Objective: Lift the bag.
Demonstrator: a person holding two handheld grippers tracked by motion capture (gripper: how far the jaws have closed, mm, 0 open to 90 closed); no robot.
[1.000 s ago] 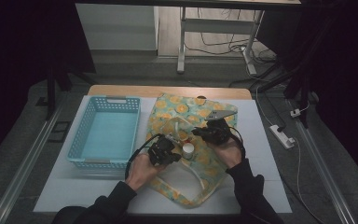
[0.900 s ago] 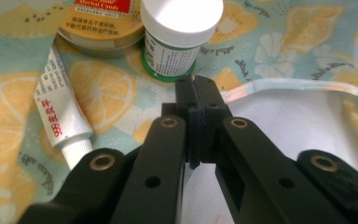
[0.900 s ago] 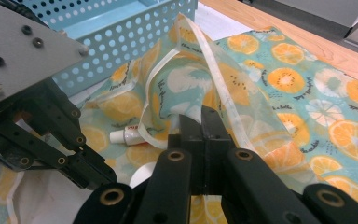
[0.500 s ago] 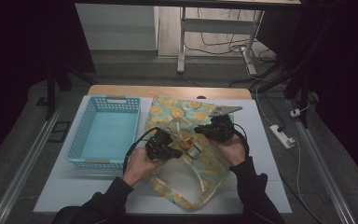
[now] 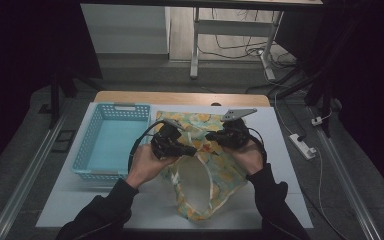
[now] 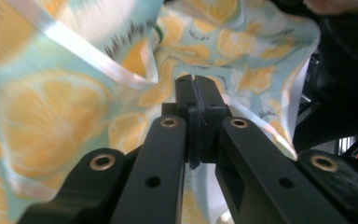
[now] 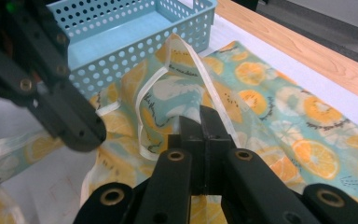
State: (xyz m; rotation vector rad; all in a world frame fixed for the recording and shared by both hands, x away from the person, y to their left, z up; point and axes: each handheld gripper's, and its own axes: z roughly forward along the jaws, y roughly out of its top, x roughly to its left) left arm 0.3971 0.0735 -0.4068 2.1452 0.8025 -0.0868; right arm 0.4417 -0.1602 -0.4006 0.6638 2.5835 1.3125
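Note:
A teal cloth bag [image 5: 221, 172] printed with orange citrus slices lies on the white table, its pale-lined mouth facing the person. My left gripper [image 5: 189, 149] is shut on the bag's rim at the left of the mouth and holds it off the table. In the left gripper view the jaws [image 6: 196, 84] meet with the printed cloth [image 6: 51, 116] draped all around them. My right gripper [image 5: 211, 136] is shut on the opposite rim. In the right gripper view its jaws [image 7: 200, 115] pinch the cloth by a white trimmed handle [image 7: 186, 56], with the left gripper [image 7: 81, 130] close by.
A light blue perforated basket [image 5: 87, 150], with nothing in it, stands on the table's left half, right beside the bag. A wooden strip [image 5: 180, 98] borders the far edge. A power strip [image 5: 302, 145] lies on the floor at the right.
Both hands have risen, the left one more, and have drawn the bag's rim up off the table. The bag's mouth now gapes wider toward the person.

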